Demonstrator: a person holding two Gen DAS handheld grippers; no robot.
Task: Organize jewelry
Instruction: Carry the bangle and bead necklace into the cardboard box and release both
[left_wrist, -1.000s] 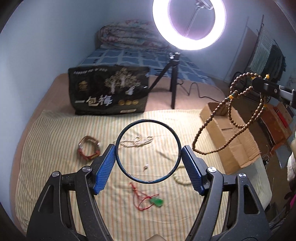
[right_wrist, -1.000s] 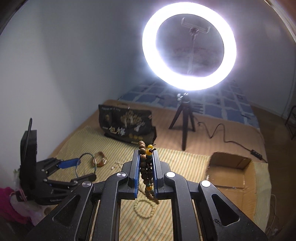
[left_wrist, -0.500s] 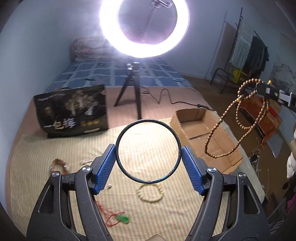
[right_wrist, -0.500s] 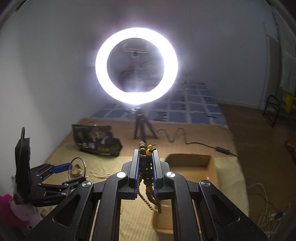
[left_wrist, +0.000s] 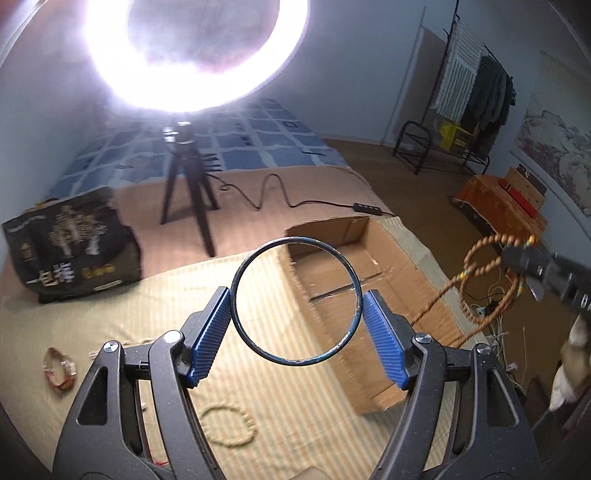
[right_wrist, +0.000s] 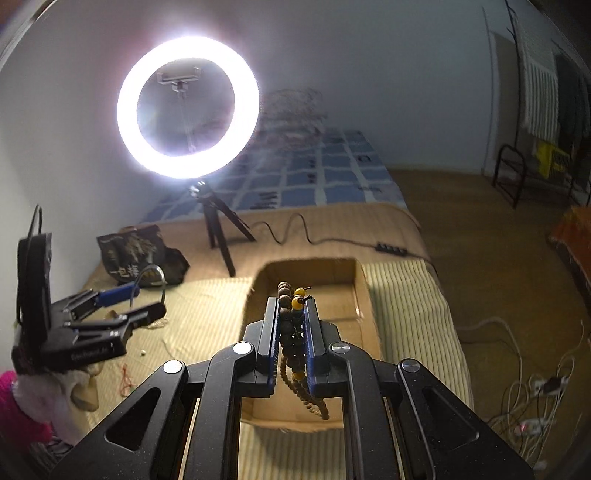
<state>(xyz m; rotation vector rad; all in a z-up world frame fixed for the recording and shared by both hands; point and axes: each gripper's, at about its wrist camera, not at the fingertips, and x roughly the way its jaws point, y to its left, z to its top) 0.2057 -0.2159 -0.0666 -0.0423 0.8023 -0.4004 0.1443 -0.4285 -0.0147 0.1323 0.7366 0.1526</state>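
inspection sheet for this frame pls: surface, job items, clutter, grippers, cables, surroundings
Surface: striped cloth over a bed.
Job's things: dark bangle; brown bead necklace; open cardboard box; pale bead bracelet and reddish bracelet on the cloth.
Clutter: black printed bag.
Grippers: left gripper clamps the bangle; right gripper shut on the necklace, above the box.
Cables: ring light lead across the bed; white wires on the floor.
Surroundings: ring light on tripod, clothes rack.

Both hand-held tools are matte black plastic frames with triangular cut-outs and round silver screws at the pivots. The left gripper (left_wrist: 295, 334) carries blue ribbed pads; the right gripper (right_wrist: 291, 332) has matching blue-edged fingers. A pink sleeve (right_wrist: 14, 410) shows.
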